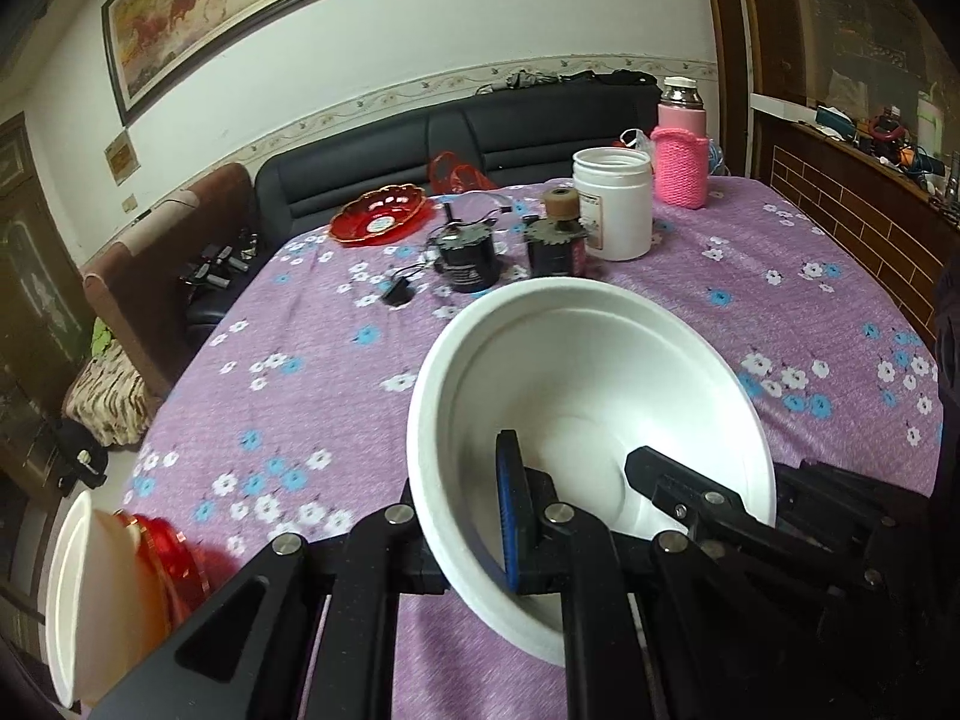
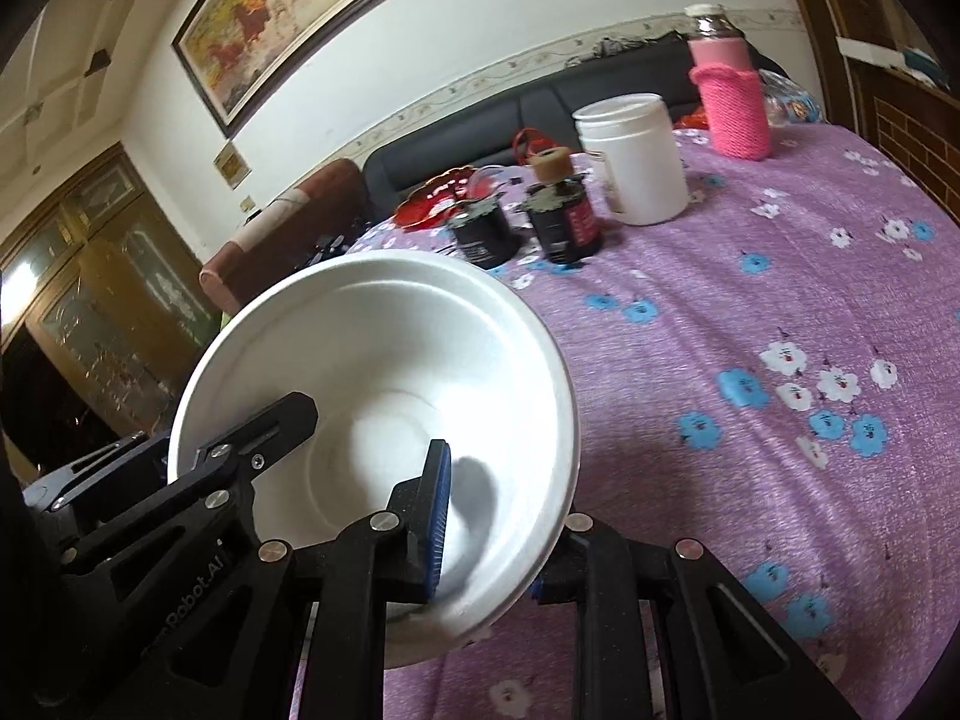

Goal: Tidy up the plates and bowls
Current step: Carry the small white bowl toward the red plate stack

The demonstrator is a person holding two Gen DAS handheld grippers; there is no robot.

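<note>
A white foam bowl (image 1: 576, 360) hangs tilted above the purple flowered tablecloth (image 1: 300, 330), and both grippers hold it. My left gripper (image 1: 465, 534) is shut on its left wall, with the blue pad inside and the other finger outside. My right gripper (image 2: 489, 546) is shut on the opposite wall of the bowl (image 2: 372, 324). Each gripper shows in the other's view: the right gripper (image 1: 714, 492) and the left gripper (image 2: 204, 438). A second white bowl (image 1: 66, 594) and a red dish (image 1: 171, 552) lie blurred at the lower left. A red plate (image 1: 378, 216) sits at the table's far end.
Behind the bowl stand two black motor-like cylinders (image 1: 468, 258) (image 1: 555, 246), a white jar (image 1: 615, 204) and a pink-sleeved flask (image 1: 681, 144). A dark sofa (image 1: 480, 126) lines the far side. The table's left edge (image 1: 174, 396) drops to the floor.
</note>
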